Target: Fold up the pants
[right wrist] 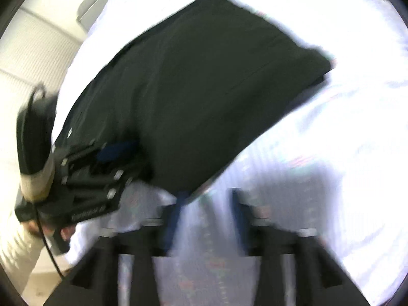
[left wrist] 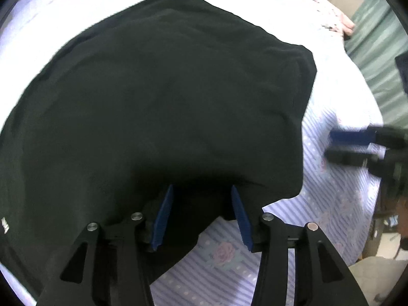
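Left-wrist view first, reading from its left edge: the black pants (left wrist: 158,97) lie spread over my bed sheet (left wrist: 339,204), a pale lilac striped one with pink roses printed on it; a small white tag (left wrist: 4,225) shows at the cloth's far-left margin; the dark fabric fills most of that picture and its near edge runs under my left gripper (left wrist: 201,216); those tongs stand spread, blue pads (left wrist: 162,223) wide apart, with a fold of the pants lying between them but not pinched; further right the sheet is bare beside the pants' edge, and at the right margin my right gripper (left wrist: 341,148) comes in blurred above the sheet, just beside the cloth and apart from it.

Right-wrist view, again from the left: the left gripper (right wrist: 114,150) sits over the near-left corner of the pants (right wrist: 204,89), with a black cable hanging from it; the pants stretch up and to the right across the overexposed sheet (right wrist: 331,153); at the bottom my right gripper (right wrist: 207,214) is spread open over bare sheet, holding nothing, its left pad just beside the pants' near edge; the picture is smeared with motion blur.
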The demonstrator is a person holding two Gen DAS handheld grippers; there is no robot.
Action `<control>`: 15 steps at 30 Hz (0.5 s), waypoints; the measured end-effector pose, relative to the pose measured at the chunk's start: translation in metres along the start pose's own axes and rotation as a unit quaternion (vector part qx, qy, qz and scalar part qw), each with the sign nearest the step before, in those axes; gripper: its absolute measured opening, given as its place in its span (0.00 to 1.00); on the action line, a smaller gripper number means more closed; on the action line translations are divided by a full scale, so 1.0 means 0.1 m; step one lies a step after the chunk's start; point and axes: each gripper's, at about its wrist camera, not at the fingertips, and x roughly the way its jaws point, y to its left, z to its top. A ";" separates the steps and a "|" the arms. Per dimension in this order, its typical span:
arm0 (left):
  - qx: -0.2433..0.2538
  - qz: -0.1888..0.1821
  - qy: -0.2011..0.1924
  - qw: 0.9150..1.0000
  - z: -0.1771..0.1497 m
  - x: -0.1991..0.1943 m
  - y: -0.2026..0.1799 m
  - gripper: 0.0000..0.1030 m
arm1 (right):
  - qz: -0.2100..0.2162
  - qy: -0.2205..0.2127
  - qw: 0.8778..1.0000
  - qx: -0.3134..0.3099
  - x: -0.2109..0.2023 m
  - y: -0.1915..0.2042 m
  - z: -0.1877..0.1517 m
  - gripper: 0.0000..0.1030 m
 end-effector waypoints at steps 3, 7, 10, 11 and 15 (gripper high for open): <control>-0.046 0.014 -0.036 0.998 0.02 -0.24 0.05 0.49 | -0.026 -0.031 0.999 0.024 -0.11 -0.23 0.17 0.51; -0.089 0.027 -0.097 0.991 0.12 -0.57 0.04 0.56 | -0.034 -0.062 0.994 0.081 -0.12 -0.59 0.45 0.51; -0.097 0.022 -0.115 0.988 0.19 -0.63 0.02 0.56 | -0.028 -0.074 0.990 0.113 -0.07 -0.76 0.62 0.52; -0.096 0.021 -0.114 0.989 0.20 -0.62 0.01 0.56 | -0.026 -0.077 0.990 0.118 0.02 -0.71 0.65 0.52; -0.077 0.027 -0.101 0.992 0.29 -0.49 -0.07 0.56 | -0.014 -0.067 0.988 0.139 0.26 -0.79 0.78 0.52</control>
